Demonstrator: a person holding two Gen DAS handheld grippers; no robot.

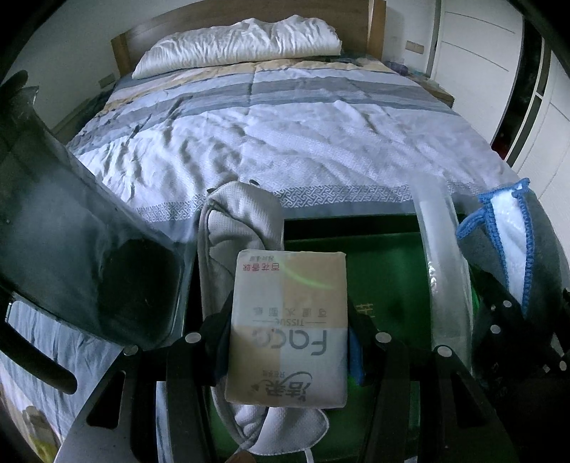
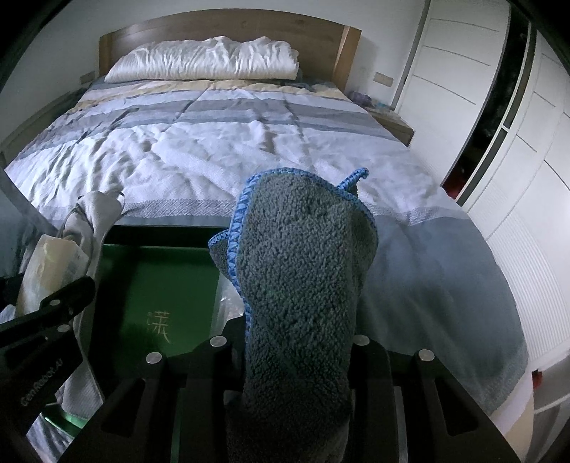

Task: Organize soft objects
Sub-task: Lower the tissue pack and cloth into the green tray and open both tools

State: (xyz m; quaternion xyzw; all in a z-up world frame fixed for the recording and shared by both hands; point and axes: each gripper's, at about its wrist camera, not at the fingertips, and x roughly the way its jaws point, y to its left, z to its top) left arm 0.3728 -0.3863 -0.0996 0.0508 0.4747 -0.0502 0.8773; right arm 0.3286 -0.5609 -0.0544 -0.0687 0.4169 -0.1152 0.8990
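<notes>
A bedroom seen from two claw-mounted cameras at the near end of a bed [image 1: 285, 142]; the bed has a wrinkled white and grey-striped cover, a long white pillow [image 1: 238, 44] lying across the far end against a wooden headboard [image 2: 228, 30], and white wardrobe doors [image 2: 498, 107] along the right wall. In the left camera, the left claw [image 1: 288, 342] is clenched on a tissue pack [image 1: 290, 327] — a soft rectangular packet in beige, white and grey with printed lettering, gripped on both sides and pointing away toward the bed; a grey cloth [image 1: 242, 228] hangs with it, rising behind the pack's far left corner and trailing out below its near edge. Beneath the pack lies a green box [image 1: 384, 270] with gold lettering, set near the foot of the bed; a clear plastic lid or wall stands at the left edge and a clear curved plastic edge at the right, so the box appears to sit inside a see-through container, though this is hard to tell. In the right camera, the right claw [image 2: 297, 342] grasps a fluffy grey towel [image 2: 302, 277] with a blue stitched border; the towel stands up between the fingers, folded over at its far tip, and hides much of the claw. The towel is held to the right of the green box, above the bed's near edge; the left claw and its tissue pack show at the far left of this view.
</notes>
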